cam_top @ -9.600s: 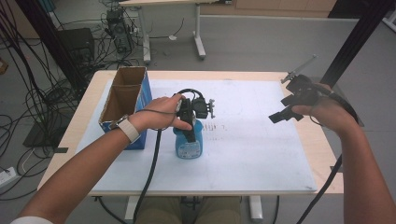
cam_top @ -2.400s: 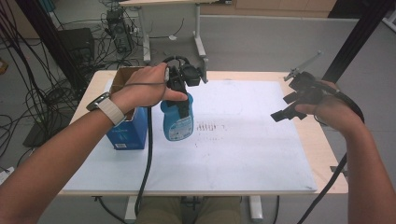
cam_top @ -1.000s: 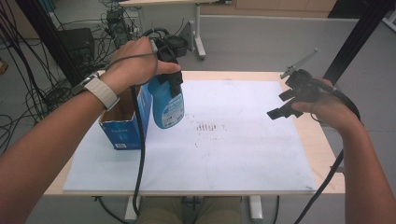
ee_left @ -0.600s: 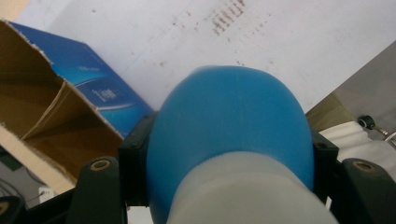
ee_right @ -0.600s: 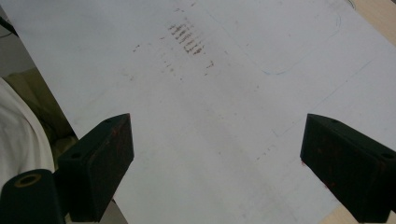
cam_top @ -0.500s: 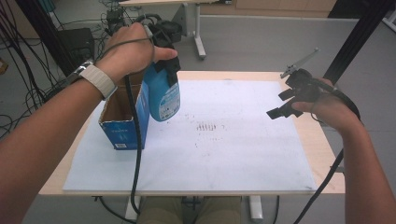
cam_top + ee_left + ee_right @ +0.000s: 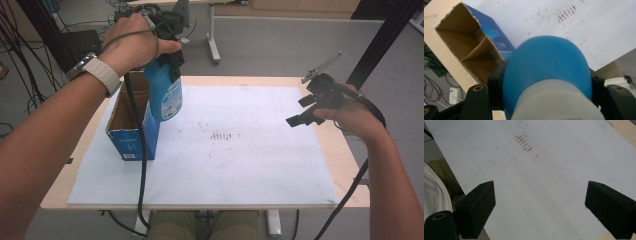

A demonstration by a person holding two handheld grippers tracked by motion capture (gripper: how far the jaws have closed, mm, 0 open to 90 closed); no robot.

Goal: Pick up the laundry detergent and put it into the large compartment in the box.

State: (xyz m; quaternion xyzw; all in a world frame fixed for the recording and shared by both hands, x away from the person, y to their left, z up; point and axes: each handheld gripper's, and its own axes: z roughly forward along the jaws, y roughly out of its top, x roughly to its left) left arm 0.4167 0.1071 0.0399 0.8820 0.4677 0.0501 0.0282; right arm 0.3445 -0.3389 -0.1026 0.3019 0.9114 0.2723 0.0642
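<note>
1. High view: the left gripper holds a blue spray bottle by its neck, lifted clear of the table. The bottle hangs just above the right-hand edge of an open blue cardboard box, which stands on a white sheet near the table's left side. The right gripper hovers over the right edge of the sheet, its jaws spread wide with nothing between them. Faint reddish-brown marks dot the middle of the sheet.

2. Left gripper view: the bottle's rounded blue body bulges between the two black jaws, which press against it on both sides — a firm clamp. Below and to the left lies the box, open (brown inside, with a cardboard divider).

3. Right gripper view: the two jaws stand far apart over the sheet, empty. The reddish marks sit ahead — near the top of the view.
</note>
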